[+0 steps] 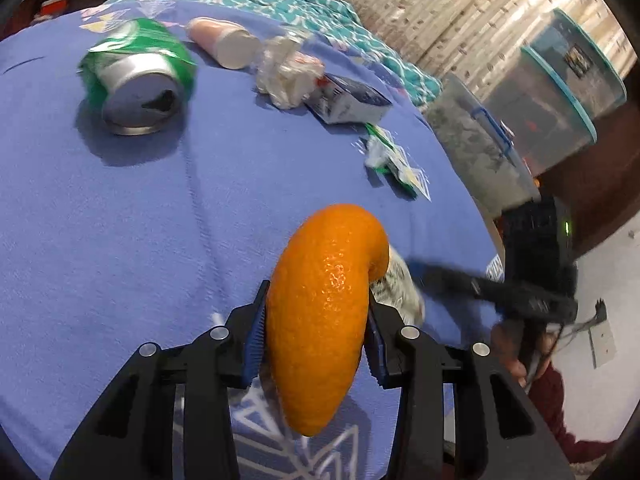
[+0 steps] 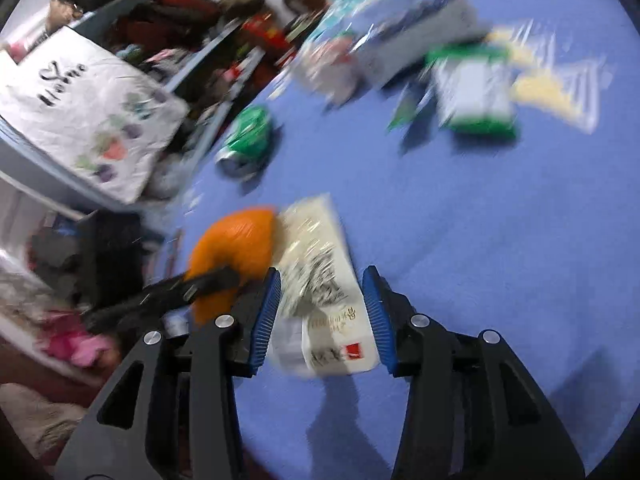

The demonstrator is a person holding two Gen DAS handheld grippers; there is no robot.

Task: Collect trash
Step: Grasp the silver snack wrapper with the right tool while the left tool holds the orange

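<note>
My left gripper (image 1: 316,300) is shut on a curved orange peel (image 1: 320,320), held just above the blue cloth (image 1: 120,240). Right behind the peel is a white printed wrapper (image 1: 396,284), with my right gripper (image 1: 460,280) reaching in, blurred. In the right wrist view that wrapper (image 2: 316,240) sits between the blue pads of my right gripper (image 2: 322,280), which is shut on it; the orange peel (image 2: 236,244) is just to its left. A green can (image 1: 140,76), a pink bottle (image 1: 224,42), crumpled tissue (image 1: 284,72), a blue-white carton (image 1: 348,102) and a green-white wrapper (image 1: 388,160) lie farther back.
Plastic storage bins (image 1: 560,100) stand beyond the cloth's right edge. In the right wrist view a white printed bag (image 2: 88,108) and cluttered shelves (image 2: 180,20) sit left of the cloth. A clear wrapper with yellow bits (image 2: 548,84) lies at the far right.
</note>
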